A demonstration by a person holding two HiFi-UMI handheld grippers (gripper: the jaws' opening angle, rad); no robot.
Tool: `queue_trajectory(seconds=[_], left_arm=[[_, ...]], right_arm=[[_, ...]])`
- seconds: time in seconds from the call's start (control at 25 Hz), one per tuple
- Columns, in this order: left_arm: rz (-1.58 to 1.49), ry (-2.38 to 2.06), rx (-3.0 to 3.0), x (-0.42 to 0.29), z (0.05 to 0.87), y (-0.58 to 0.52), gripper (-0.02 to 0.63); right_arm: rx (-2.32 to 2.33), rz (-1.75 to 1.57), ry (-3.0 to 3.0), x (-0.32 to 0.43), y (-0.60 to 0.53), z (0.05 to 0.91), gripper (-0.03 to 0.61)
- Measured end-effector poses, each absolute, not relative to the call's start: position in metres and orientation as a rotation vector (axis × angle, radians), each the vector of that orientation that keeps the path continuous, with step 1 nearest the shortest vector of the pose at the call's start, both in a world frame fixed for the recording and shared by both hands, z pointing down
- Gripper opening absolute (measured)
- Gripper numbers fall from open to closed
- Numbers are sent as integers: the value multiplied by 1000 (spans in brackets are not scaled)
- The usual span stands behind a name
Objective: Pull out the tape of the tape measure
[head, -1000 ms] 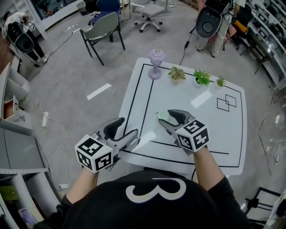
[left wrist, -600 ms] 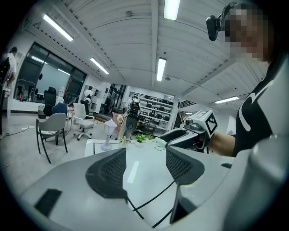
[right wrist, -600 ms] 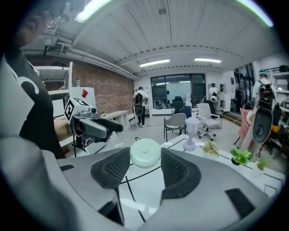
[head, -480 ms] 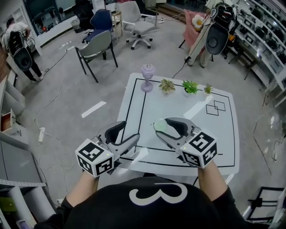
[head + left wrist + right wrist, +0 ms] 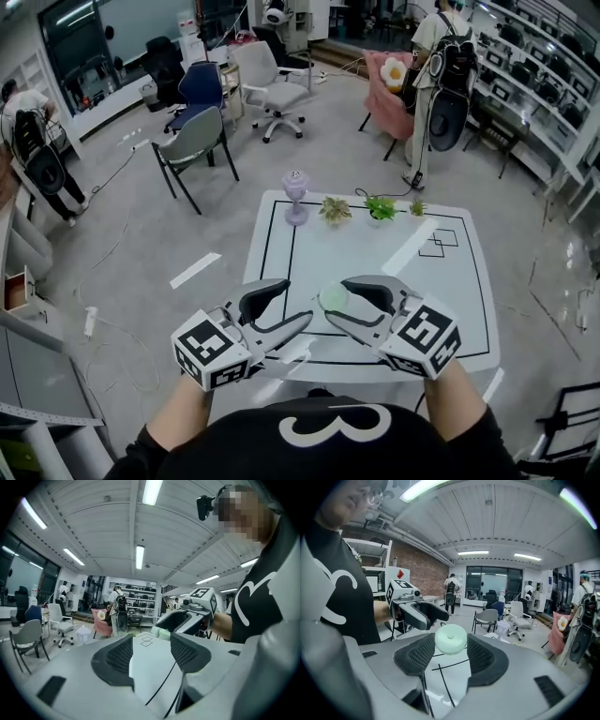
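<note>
Over the near table (image 5: 394, 253) edge, right tool (image 5: 337, 302) clamps the tape measure (image 5: 332, 298); empty left tool (image 5: 298, 301), jaws just narrowing, should pinch the tape's tip squarely.

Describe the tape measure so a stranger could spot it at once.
Find the white table with black lines; above its near edge is the person's right claw. The tape measure is clamped in it. Unlike the lilac goblet and potted plants at the far edge, it is a pale green disc, off the table.
</note>
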State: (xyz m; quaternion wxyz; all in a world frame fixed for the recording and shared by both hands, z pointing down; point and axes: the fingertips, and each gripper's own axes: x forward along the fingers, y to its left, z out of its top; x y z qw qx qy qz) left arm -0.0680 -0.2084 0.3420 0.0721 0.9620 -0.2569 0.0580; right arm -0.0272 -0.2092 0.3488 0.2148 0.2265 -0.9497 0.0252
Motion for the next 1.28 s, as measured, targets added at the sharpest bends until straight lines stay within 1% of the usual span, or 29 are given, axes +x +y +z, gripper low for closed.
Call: queue_trajectory(seconds=[0.12,0.16,0.2,0.28,0.36,0.48,0.76,1.28], left_arm=[[215,-717,2938,-57,340,-203,253],[234,-708,2949,-55,341,-202,239],[255,-698,2958,-55,342,-200,202],[275,-672,2976,-54,342,-196,161],[269,-647,3000,-50,333,-193,79],[277,-610,3027,-46,325,-189,37],[269,-652,3018,-49,318,-197,11],[275,-759,2991,-62,320,-216,11]], right_arm=[[593,61,-2641,-29,-203,348,218],[582,53,-2643,-30,-200,347,218],[576,44,-2645,-31,-197,346,218],[576,24,-2646,-31,-194,343,218],[564,11,-2649,-31,-193,340,218],[544,-3,-2655,-32,-192,335,218],[545,-34,-2658,-33,-199,325,218],[596,-28,-2642,-28,-223,328,218]])
